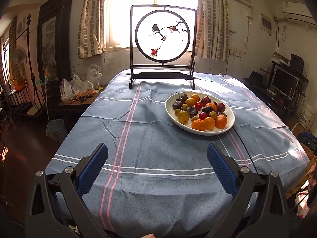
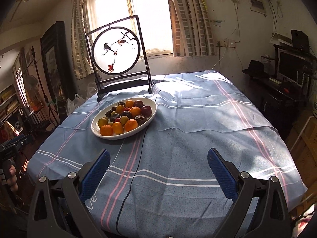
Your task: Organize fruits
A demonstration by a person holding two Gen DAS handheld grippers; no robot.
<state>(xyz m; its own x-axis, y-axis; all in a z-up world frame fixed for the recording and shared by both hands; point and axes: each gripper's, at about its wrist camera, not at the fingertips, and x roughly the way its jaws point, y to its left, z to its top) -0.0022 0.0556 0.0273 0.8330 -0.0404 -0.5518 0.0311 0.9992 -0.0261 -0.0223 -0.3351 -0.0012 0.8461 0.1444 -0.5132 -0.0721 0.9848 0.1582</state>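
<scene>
A white oval plate sits on the blue striped tablecloth, right of centre in the left wrist view and left of centre in the right wrist view. It holds several mixed fruits: oranges, yellow-green fruits, red ones and dark purple ones. My left gripper is open and empty above the table's near edge, well short of the plate. My right gripper is open and empty, also near the front edge.
A framed round bird screen stands at the table's far end. A thin black cable runs from the plate to the front edge. A side table with plastic bags is at left, a desk with monitor at right.
</scene>
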